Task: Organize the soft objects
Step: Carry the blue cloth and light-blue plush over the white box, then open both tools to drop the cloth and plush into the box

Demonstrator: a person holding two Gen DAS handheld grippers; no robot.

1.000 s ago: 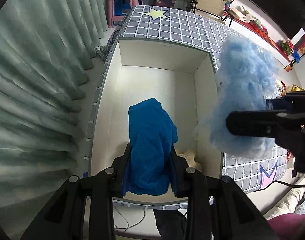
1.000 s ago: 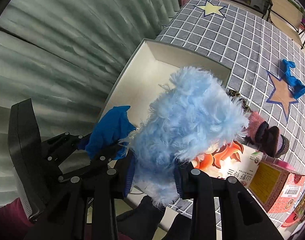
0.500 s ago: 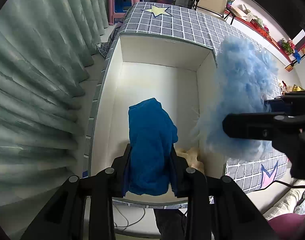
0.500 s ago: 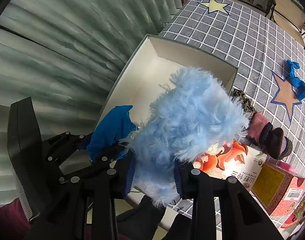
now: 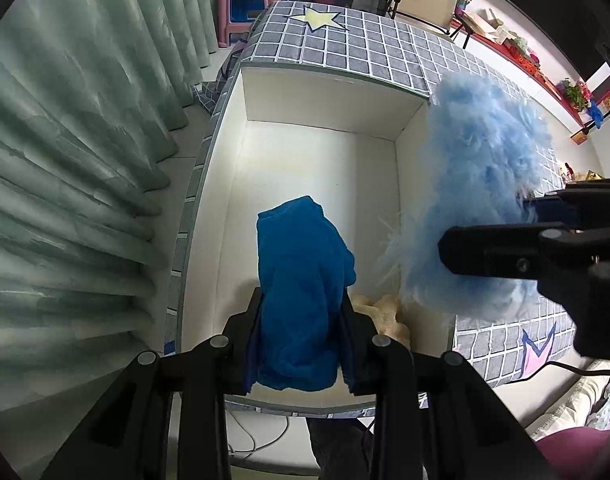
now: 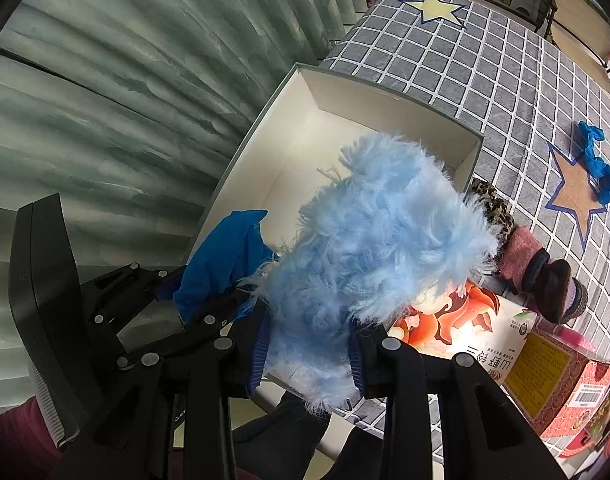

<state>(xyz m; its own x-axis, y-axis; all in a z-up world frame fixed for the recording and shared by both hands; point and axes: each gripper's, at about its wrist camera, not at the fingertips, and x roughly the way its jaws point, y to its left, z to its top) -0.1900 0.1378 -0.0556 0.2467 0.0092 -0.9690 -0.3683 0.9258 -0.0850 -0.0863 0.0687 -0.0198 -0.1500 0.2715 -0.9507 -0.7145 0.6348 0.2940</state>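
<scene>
**Two soft things held over the box, neither yet let go**

Both tongs are clamped on fabric. The left tongs (image 5: pixel 301 336) pinch a deep blue cloth (image 5: pixel 301 296), which hangs between the pads above the near end of the white box (image 5: pixel 321 92). The right tongs (image 6: pixel 309 354) are closed tight on a pale blue fluffy piece (image 6: pixel 377 236), held just over the box's right wall, part inside the rim and part out.

In the box's near corner lies a cream soft item (image 5: pixel 381 312), just beside the blue cloth. Out on the checked desk (image 6: pixel 505 80) wait a leopard-print piece (image 6: pixel 491 204), a pink and dark sock (image 6: pixel 541 272) and a blue strip (image 6: pixel 597 164), well apart from the box.

To place these well, I judge the fluffy piece should come further over the box's floor before release, so its long fibres do not drape on the wall. Lowering the cloth into the bare far half would likely keep the pile even.
</scene>
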